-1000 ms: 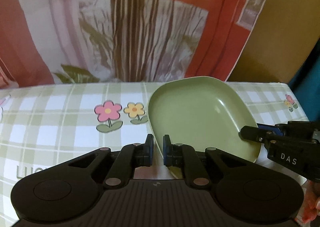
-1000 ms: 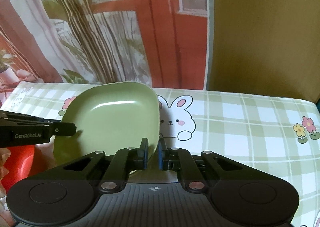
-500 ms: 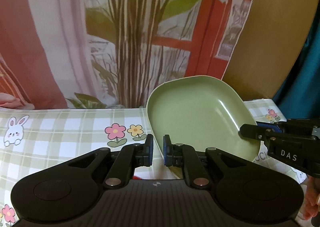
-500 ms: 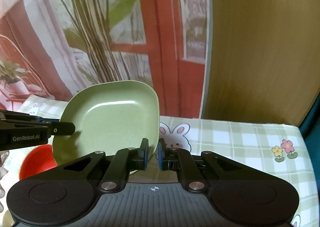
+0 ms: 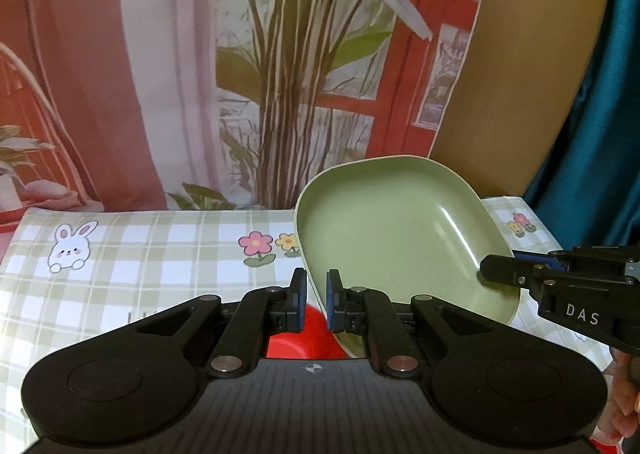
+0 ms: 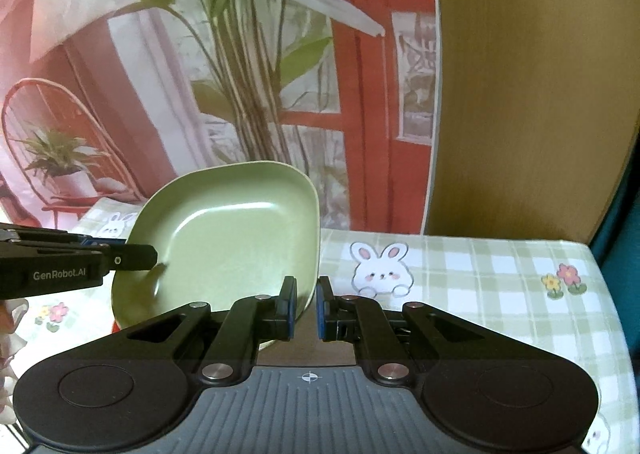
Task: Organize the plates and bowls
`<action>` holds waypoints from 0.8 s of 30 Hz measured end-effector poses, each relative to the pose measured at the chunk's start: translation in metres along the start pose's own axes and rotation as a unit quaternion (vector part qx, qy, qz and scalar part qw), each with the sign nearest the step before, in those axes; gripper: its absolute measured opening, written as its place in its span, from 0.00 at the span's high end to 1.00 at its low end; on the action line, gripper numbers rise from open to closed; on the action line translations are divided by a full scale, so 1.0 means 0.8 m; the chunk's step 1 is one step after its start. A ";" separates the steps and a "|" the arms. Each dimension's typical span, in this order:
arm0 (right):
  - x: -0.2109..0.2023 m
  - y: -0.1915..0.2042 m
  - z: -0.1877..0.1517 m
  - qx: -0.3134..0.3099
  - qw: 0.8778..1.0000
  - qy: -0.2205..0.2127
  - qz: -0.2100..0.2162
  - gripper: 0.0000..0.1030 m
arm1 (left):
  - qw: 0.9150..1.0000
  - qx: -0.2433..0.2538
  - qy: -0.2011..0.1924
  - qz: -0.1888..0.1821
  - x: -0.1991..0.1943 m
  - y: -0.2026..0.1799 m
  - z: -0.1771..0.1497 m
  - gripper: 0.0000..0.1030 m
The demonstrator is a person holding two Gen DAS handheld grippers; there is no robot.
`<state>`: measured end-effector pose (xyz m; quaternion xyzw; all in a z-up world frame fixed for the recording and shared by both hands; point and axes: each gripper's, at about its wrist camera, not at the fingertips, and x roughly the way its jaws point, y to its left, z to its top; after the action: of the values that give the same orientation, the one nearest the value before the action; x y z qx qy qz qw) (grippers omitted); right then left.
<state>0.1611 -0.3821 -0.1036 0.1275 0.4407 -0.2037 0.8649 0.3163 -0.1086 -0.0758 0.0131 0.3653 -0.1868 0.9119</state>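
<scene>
A square green plate [image 5: 396,230] is held up off the table, tilted, between both grippers. My left gripper [image 5: 316,300] is shut on the plate's left rim. My right gripper [image 6: 306,306] is shut on the plate's right rim [image 6: 314,254]. The right gripper also shows in the left wrist view [image 5: 500,268], and the left gripper in the right wrist view [image 6: 136,256], each at an edge of the plate. A red bowl [image 5: 304,338] shows below the plate, behind the left gripper's fingers, mostly hidden.
The table has a green-checked cloth with bunnies and flowers [image 6: 480,274]. A printed backdrop of plants and red window frames [image 5: 280,74] hangs behind it. A brown board [image 6: 520,94] stands at the back right, and teal fabric [image 5: 600,134] hangs at the far right.
Both grippers have lifted the green plate up from the table. More of the backdrop shows now, and the red bowl has come into view beneath the plate.
</scene>
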 end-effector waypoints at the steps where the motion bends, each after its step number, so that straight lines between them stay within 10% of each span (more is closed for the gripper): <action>1: -0.005 0.004 -0.002 0.002 1.000 -0.001 0.000 0.91 | 1.000 0.001 -0.001 0.000 -0.004 0.000 -0.002 0.90; 24: -0.085 0.083 -0.076 0.056 0.997 -0.025 0.037 0.90 | 1.000 -0.012 -0.002 -0.005 -0.096 0.040 -0.057 0.90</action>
<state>0.1129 -0.2824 -0.0809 0.1864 0.4017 -0.1989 0.8743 0.2465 -0.0462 -0.0615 0.0001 0.3658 -0.1867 0.9118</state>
